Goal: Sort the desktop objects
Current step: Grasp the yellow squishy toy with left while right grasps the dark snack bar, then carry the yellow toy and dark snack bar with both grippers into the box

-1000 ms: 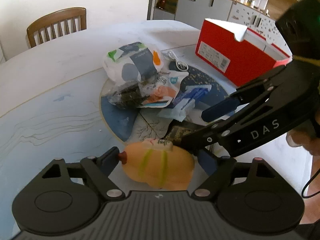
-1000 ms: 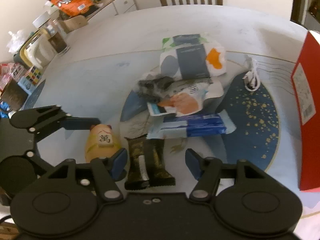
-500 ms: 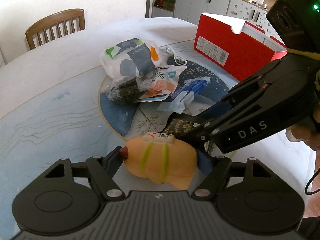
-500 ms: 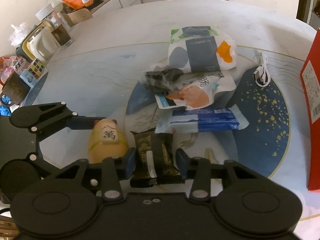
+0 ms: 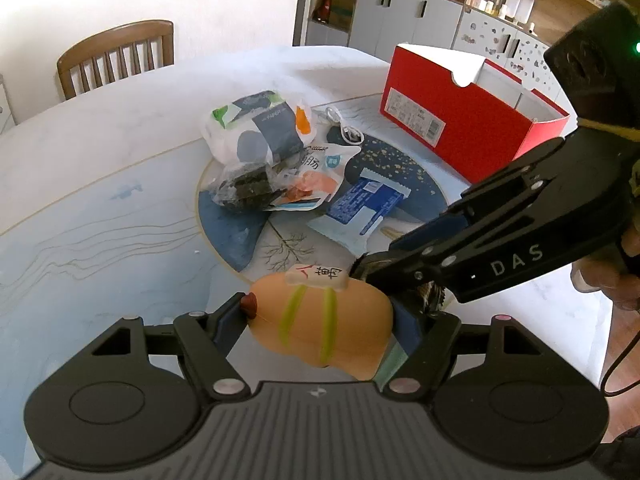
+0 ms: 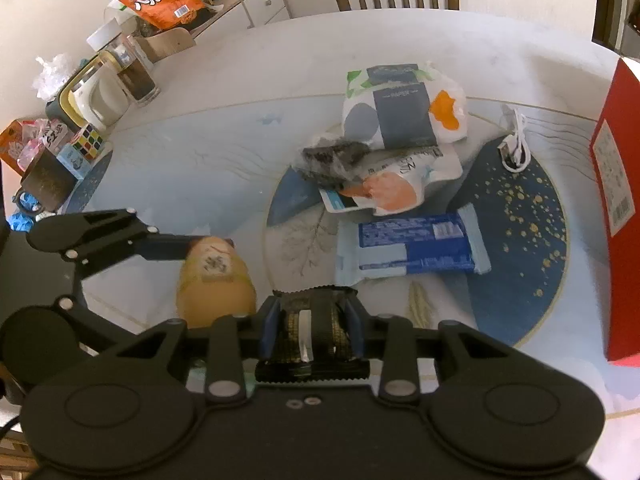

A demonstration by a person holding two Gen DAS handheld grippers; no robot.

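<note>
My left gripper (image 5: 320,326) is shut on an orange squishy toy (image 5: 352,316) with green stripes and a white tile on top; its pads press both ends. The toy (image 6: 216,284) also shows in the right wrist view, with a left finger (image 6: 168,242) reaching to it. My right gripper (image 6: 313,320) has a dark snack packet (image 6: 312,340) between its pads, and its jaws are closing on it, squeezing it narrow. In the left wrist view the right gripper (image 5: 400,268) comes in from the right, just behind the toy.
A red shoebox (image 5: 452,128) stands open at the right. On the round blue mat (image 6: 532,240) lie a blue wafer packet (image 6: 416,248), a white bag (image 6: 404,112), other snack packets and a white cable (image 6: 516,148). A Rubik's cube (image 6: 88,144), a mug and a kettle crowd the left edge.
The right jaws closed from wide apart onto the dark packet that lay between them. The left jaws narrowed onto the orange toy. Both hands stayed in nearly the same place.
</note>
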